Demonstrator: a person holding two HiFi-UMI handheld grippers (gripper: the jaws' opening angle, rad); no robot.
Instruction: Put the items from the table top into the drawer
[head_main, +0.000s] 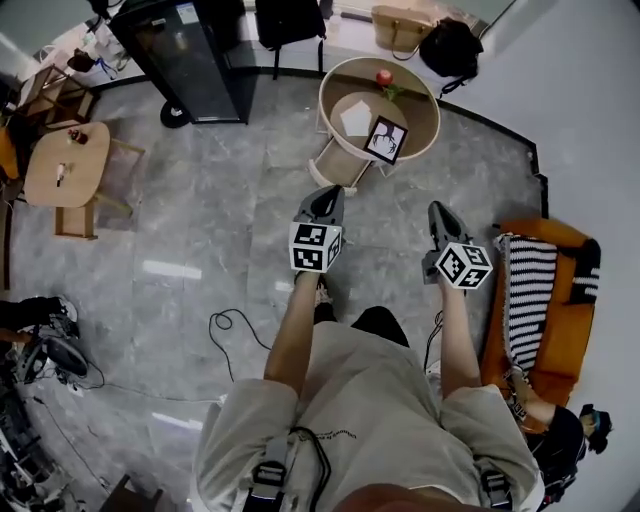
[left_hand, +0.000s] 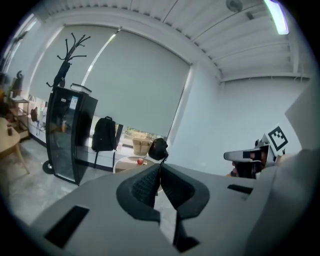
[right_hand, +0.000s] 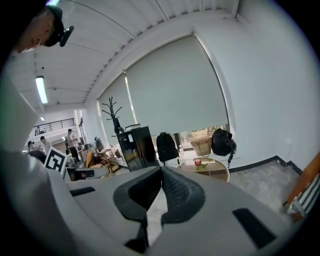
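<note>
A round wooden table (head_main: 428, 108) stands ahead of me on the grey floor. On it lie a red apple (head_main: 384, 77), a framed picture (head_main: 386, 139) and a white pentagon-shaped piece (head_main: 355, 118). No drawer shows in any view. My left gripper (head_main: 325, 205) and right gripper (head_main: 441, 218) are held out side by side, well short of the table, both shut with nothing between the jaws. In the left gripper view, the table (left_hand: 131, 161) and apple (left_hand: 140, 161) sit small beyond the closed fingertips (left_hand: 159, 168). The right gripper view shows the same table (right_hand: 216, 170) and apple (right_hand: 198, 162).
A tall black cabinet (head_main: 185, 55) stands back left, a backpack (head_main: 290, 20) and bags along the far wall. An orange sofa with a striped cushion (head_main: 530, 295) is close on the right. A small wooden table (head_main: 65, 165) is far left. A cable (head_main: 235, 325) lies on the floor.
</note>
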